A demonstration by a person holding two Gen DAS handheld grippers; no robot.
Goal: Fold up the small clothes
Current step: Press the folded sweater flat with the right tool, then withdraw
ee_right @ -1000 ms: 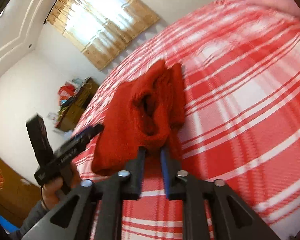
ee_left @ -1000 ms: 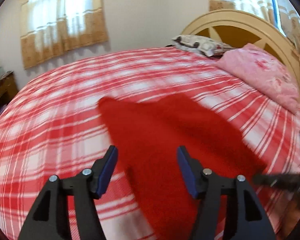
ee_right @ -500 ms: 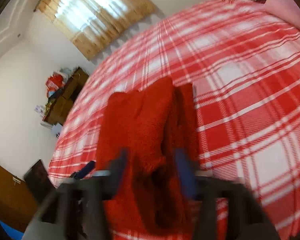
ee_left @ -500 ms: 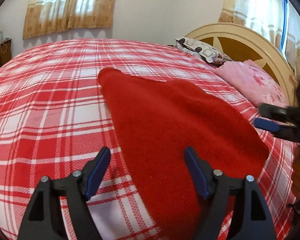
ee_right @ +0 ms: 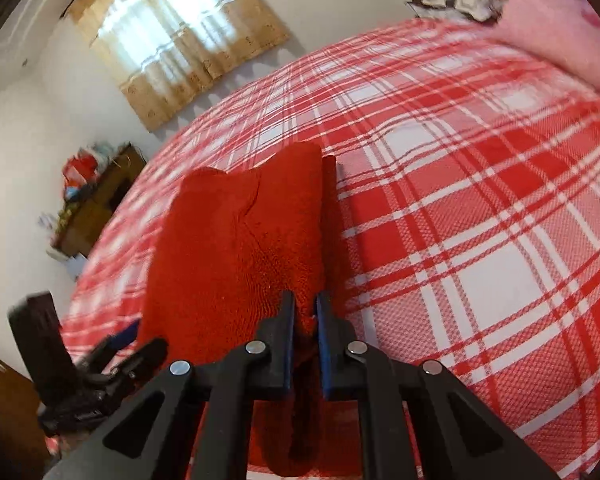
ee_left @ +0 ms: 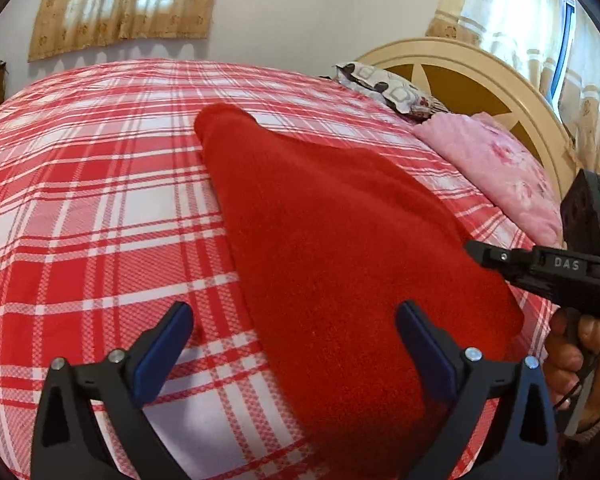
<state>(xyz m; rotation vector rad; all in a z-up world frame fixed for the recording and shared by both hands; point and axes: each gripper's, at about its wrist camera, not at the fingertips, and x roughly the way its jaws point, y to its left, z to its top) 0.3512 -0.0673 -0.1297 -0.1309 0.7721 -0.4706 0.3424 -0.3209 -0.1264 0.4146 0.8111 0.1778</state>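
A red fleece garment (ee_left: 340,248) lies folded lengthwise on the red-and-white plaid bed (ee_left: 80,200), its narrow end pointing away from me. My left gripper (ee_left: 296,344) is open and empty, its jaws straddling the garment's near left edge. My right gripper (ee_right: 305,312) is shut on the near edge of the red garment (ee_right: 236,248), whose folded layers show beside the jaws. The right gripper also shows at the right edge of the left wrist view (ee_left: 476,249), touching the garment's right side.
A pink pillow (ee_left: 496,172) and a patterned pillow (ee_left: 388,88) lie at the cream headboard (ee_left: 480,76). Curtained windows are behind the bed. A cluttered wooden cabinet (ee_right: 96,204) stands by the far wall.
The right gripper opened about half a second ago and has shut again on the garment's near edge. The left gripper stayed open and drew closer over the cloth, which now lies flatter.
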